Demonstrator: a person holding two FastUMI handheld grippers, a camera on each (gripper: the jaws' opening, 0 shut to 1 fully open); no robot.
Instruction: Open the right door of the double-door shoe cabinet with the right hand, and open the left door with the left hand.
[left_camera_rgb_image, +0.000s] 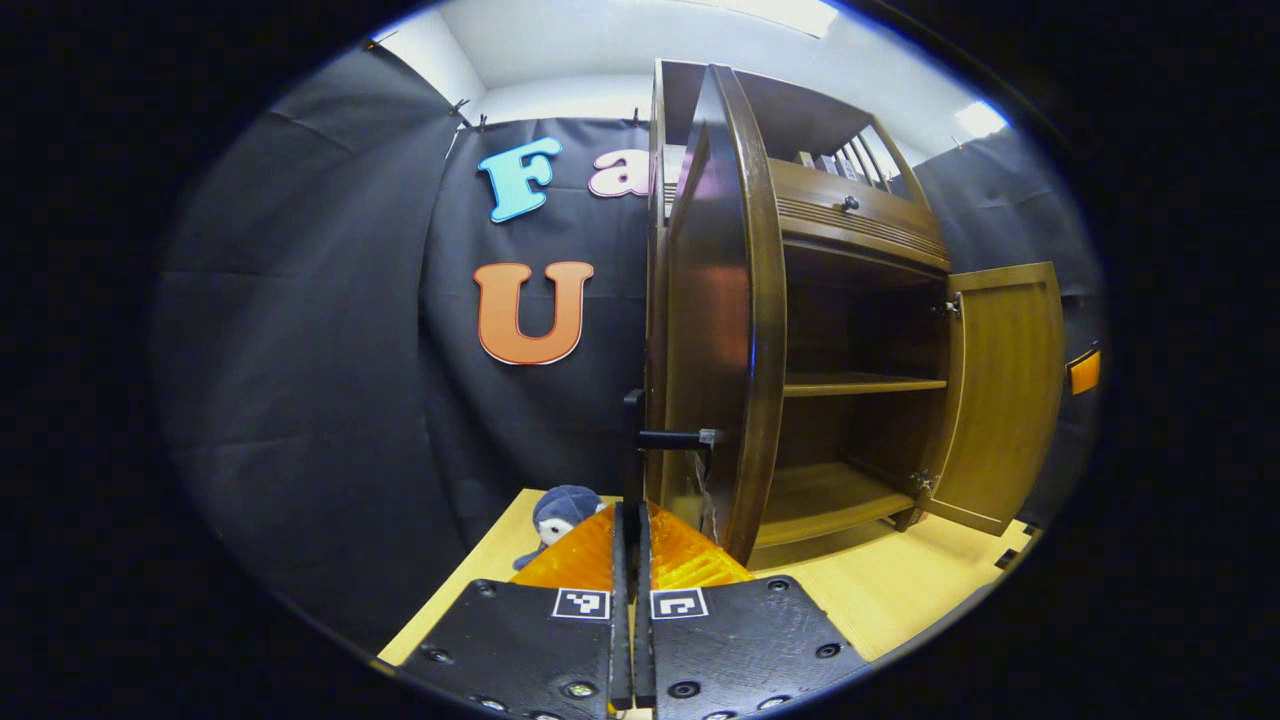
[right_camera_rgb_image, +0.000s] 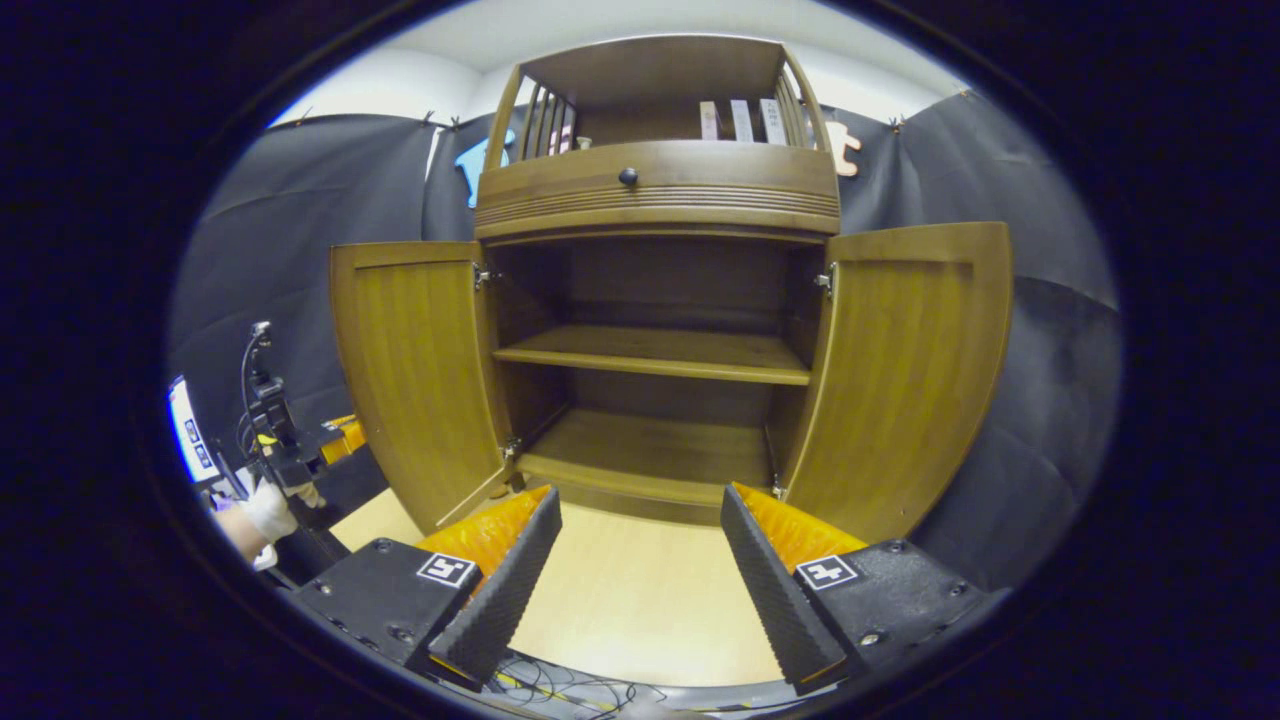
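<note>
Right gripper view faces the shoe cabinet (right_camera_rgb_image: 660, 330) head-on, and everything here sits in relation to it: its left door (right_camera_rgb_image: 420, 380) and right door (right_camera_rgb_image: 900, 370) are both swung wide open to either side of the bare interior, where a middle shelf (right_camera_rgb_image: 655, 355) spans the opening above the bottom board. Above the opening runs a drawer front with a small dark knob (right_camera_rgb_image: 628, 177), and a few books (right_camera_rgb_image: 742, 120) stand in the top rack. The right gripper (right_camera_rgb_image: 640, 545) hangs in front of the cabinet's base over the pale floor (right_camera_rgb_image: 630, 600), its fingers spread well apart and holding nothing. Off the cabinet's left side, a gloved hand (right_camera_rgb_image: 270, 510) carries the other gripper. In the left gripper view, the left gripper (left_camera_rgb_image: 632, 560) has its fingers pressed together around the dark handle (left_camera_rgb_image: 634, 450) on the left door (left_camera_rgb_image: 715, 330), seen edge-on. A small plush toy (left_camera_rgb_image: 560, 515) lies on the floor just left of the cabinet
</note>
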